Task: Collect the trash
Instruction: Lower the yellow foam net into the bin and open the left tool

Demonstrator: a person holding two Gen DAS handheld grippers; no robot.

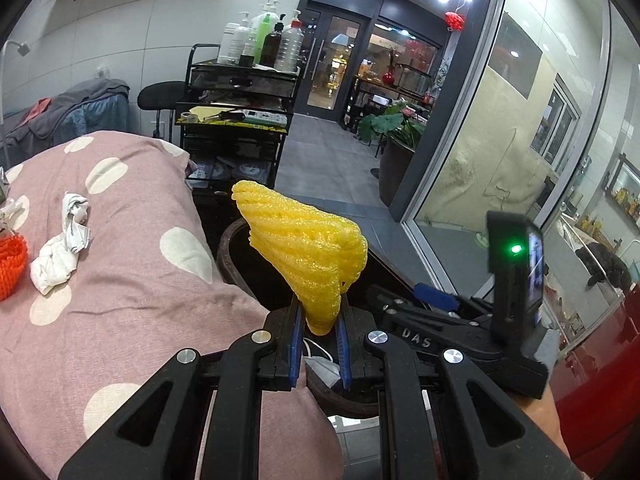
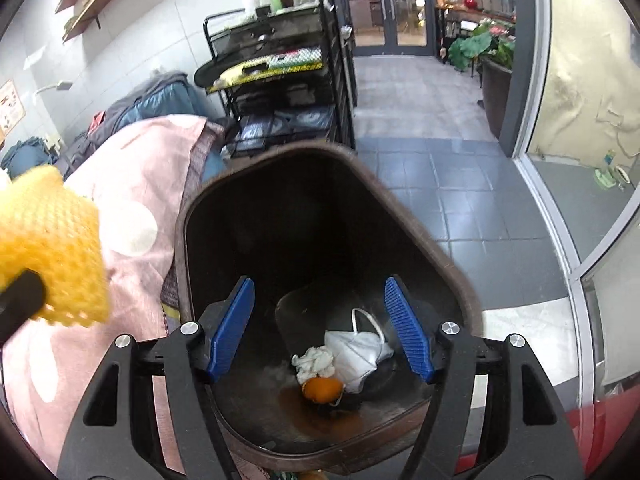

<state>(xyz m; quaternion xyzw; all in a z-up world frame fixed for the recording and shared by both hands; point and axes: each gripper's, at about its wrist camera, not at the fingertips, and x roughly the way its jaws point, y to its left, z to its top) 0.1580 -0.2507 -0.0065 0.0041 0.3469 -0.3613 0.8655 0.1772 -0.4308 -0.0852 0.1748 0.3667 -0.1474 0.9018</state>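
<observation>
bin [image 2: 420, 216] right of bed [image 2: 132, 184] | mask [image 2: 356, 356], tissue [image 2: 314, 362] in bin | cart [image 2: 288, 92] behind bin

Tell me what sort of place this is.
Probably a massage or beauty parlour with a shopfront: a treatment bed under a pink spotted cover, a black trolley topped with pump bottles, and glass entrance doors.

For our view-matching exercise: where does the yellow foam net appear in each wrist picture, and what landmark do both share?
Left wrist view: the yellow foam net sits centre, clamped in the left hand-held gripper.
Right wrist view: it fills the left edge, blurred, beside the bin.
Shared landmark: the dark brown bin next to the pink spotted cover.
</observation>
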